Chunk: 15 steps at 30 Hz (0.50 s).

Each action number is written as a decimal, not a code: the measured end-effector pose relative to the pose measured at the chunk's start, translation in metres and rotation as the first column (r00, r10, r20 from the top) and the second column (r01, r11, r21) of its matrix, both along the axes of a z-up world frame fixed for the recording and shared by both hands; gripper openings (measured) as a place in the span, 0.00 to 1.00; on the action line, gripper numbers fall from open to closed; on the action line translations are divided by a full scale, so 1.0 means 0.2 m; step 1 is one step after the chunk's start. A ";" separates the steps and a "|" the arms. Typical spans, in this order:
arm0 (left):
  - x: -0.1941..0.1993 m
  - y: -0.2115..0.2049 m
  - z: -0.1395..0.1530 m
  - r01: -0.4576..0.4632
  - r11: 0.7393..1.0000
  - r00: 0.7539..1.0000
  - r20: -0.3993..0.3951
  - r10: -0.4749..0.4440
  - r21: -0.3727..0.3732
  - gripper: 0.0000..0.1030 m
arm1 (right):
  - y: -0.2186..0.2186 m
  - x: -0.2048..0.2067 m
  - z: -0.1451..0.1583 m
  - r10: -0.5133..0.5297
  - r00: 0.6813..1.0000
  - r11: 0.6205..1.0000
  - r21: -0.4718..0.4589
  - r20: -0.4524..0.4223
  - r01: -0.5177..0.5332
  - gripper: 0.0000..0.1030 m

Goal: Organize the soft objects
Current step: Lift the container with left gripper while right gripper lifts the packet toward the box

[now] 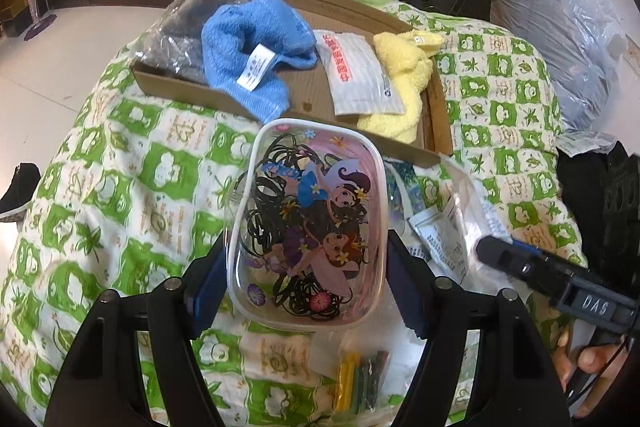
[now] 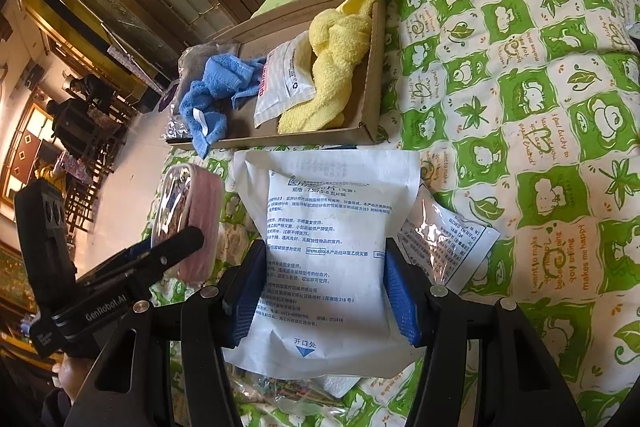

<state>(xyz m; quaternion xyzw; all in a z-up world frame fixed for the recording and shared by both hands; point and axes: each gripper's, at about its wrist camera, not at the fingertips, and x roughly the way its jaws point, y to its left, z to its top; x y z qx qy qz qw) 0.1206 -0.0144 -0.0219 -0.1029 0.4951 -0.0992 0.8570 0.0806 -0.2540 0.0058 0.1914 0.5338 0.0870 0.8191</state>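
Note:
My left gripper (image 1: pixel 306 281) is shut on a clear cartoon-printed pouch (image 1: pixel 308 227) full of black hair ties, held above the quilt. My right gripper (image 2: pixel 322 289) is shut on a white gauze packet (image 2: pixel 326 247) with blue print. The left gripper and the pouch (image 2: pixel 190 219) also show in the right wrist view. A shallow cardboard box (image 1: pixel 436 115) ahead holds a blue towel (image 1: pixel 248 55), a yellow towel (image 1: pixel 404 79), a white sealed packet (image 1: pixel 356 75) and a grey bagged item (image 1: pixel 180 27).
A green-and-white quilt (image 2: pixel 520 107) covers the bed. Another white packet (image 2: pixel 448 239) lies beside the held one. A small bag of coloured items (image 1: pixel 360 375) lies under my left gripper. A plastic-wrapped bundle (image 1: pixel 560 27) sits at the far right.

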 end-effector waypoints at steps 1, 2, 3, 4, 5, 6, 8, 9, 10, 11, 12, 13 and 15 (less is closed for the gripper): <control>0.01 0.00 0.01 0.002 1.000 1.000 0.002 -0.002 -0.003 0.70 | 0.00 0.00 0.00 0.001 1.000 1.000 0.000 -0.001 -0.001 0.54; 0.02 -0.01 0.01 0.004 1.000 1.000 0.005 -0.004 -0.004 0.70 | 0.00 0.00 0.00 0.001 1.000 1.000 0.000 -0.002 -0.001 0.54; 0.04 -0.01 0.02 0.007 1.000 1.000 0.008 -0.007 -0.003 0.70 | 0.00 0.01 0.00 0.002 1.000 1.000 0.000 -0.003 -0.002 0.54; 0.05 -0.01 0.02 0.010 1.000 1.000 0.010 -0.010 -0.003 0.70 | 0.00 0.01 0.00 0.002 1.000 1.000 0.001 -0.002 -0.002 0.54; 0.07 -0.01 0.03 0.012 1.000 1.000 0.011 -0.012 -0.007 0.70 | 0.00 0.01 0.00 0.002 1.000 1.000 0.001 -0.002 -0.002 0.54; 0.09 -0.01 0.04 0.015 1.000 1.000 0.008 -0.015 -0.016 0.70 | 0.00 0.01 0.00 0.002 1.000 1.000 0.001 -0.002 -0.002 0.54; 0.14 0.00 0.04 0.018 0.999 1.000 -0.005 -0.018 -0.029 0.70 | 0.00 0.01 0.00 0.002 1.000 1.000 0.002 -0.002 -0.002 0.54; 0.16 0.00 0.04 0.020 0.999 1.000 -0.011 -0.020 -0.034 0.70 | 0.00 0.01 0.00 0.001 1.000 1.000 0.002 -0.002 -0.001 0.54; 0.18 0.00 0.04 0.021 0.999 1.000 -0.016 -0.021 -0.035 0.70 | 0.00 0.01 -0.01 0.001 1.000 1.000 0.004 -0.002 -0.001 0.54; 0.21 0.00 0.04 0.021 0.999 1.000 -0.021 -0.022 -0.035 0.70 | 0.00 0.02 -0.01 0.001 1.000 1.000 0.006 -0.002 -0.001 0.54; 0.23 0.01 0.04 0.020 0.999 0.999 -0.026 -0.021 -0.036 0.70 | 0.00 0.02 -0.01 0.001 1.000 1.000 0.009 -0.002 -0.001 0.54; 0.25 0.01 0.04 0.017 0.999 0.999 -0.031 -0.019 -0.036 0.70 | 0.00 0.03 -0.02 0.002 1.000 1.000 0.011 -0.002 -0.002 0.54; 0.29 0.02 0.03 0.011 0.999 0.999 -0.040 -0.012 -0.042 0.70 | 0.00 0.04 -0.02 0.004 1.000 1.000 0.016 -0.002 -0.004 0.54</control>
